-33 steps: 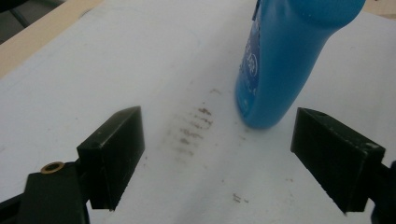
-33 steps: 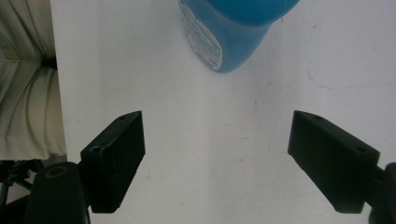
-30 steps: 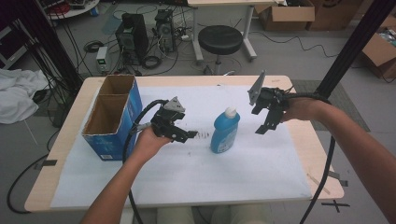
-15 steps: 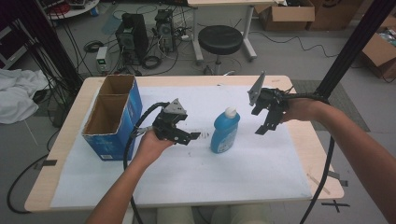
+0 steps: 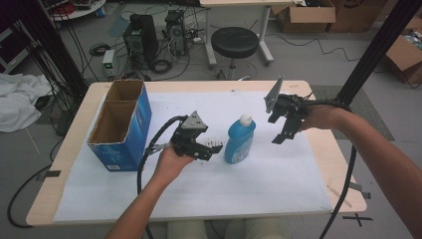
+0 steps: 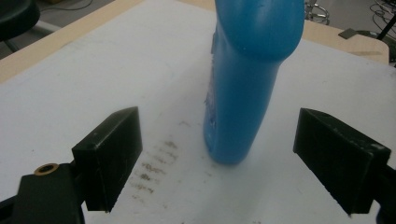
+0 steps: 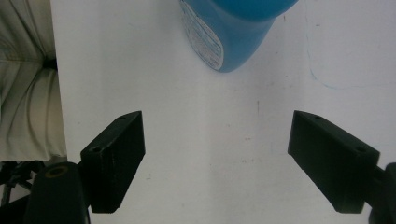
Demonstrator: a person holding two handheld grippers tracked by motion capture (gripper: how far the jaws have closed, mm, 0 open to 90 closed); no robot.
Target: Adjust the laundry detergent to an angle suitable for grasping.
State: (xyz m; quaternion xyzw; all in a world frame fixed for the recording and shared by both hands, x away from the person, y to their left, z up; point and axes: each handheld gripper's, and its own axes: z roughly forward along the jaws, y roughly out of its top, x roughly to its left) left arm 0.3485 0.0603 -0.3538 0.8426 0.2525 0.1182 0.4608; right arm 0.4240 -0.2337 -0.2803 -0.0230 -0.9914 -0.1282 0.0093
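Note:
A blue bottle (image 5: 239, 142) with a white cap stands upright on the white sheet (image 5: 278, 189) near the table's middle. My left gripper (image 5: 213, 148) is open just left of it, low over the sheet, jaws pointing at it. In the left gripper view the bottle (image 6: 247, 79) stands a short way ahead of the wide-open jaws, a little right of centre. My right gripper (image 5: 280, 134) hangs open in the air to the bottle's right, tilted downward. In the right gripper view the bottle's base (image 7: 229, 32) with its label lies beyond the jaws at the top.
An open blue cardboard box (image 5: 121, 124) with two compartments stands at the table's left. Dark smudges (image 6: 154, 168) mark the sheet before the left jaws. A stool (image 5: 234, 42), computers and cables fill the floor behind the table. A person's legs (image 7: 25, 79) show beside the table edge.
My left gripper has slid right, closer to the bottle. The right gripper has stayed almost still.

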